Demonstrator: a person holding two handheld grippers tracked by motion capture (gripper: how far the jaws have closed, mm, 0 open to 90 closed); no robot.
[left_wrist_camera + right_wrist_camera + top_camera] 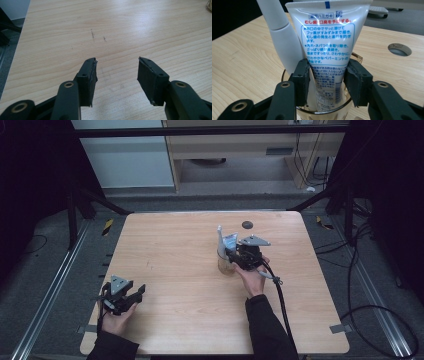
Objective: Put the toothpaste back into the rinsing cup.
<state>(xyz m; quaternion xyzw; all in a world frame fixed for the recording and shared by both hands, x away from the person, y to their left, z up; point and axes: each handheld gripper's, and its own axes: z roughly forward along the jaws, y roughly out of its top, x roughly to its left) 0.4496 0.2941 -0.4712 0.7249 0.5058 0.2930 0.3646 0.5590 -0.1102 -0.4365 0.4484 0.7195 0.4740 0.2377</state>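
A white toothpaste tube (327,37) with blue and red print stands cap-down in a clear amber cup (325,111), beside a white toothbrush handle (282,42). My right gripper (327,67) reaches over the cup's rim with one jaw on each side of the tube; the pads lie close along its edges without squeezing it. In the high view the cup (225,266), tube (230,241) and right gripper (236,251) sit right of the table's middle. My left gripper (136,294) rests open at the front left, nothing between its fingertips (117,60).
The wooden table (175,250) has a dark round hole (247,224) behind the cup, also seen from the right gripper view (399,49). Faint scratch marks (92,33) lie ahead of the left gripper. A cable (280,300) trails from the right gripper over the front edge.
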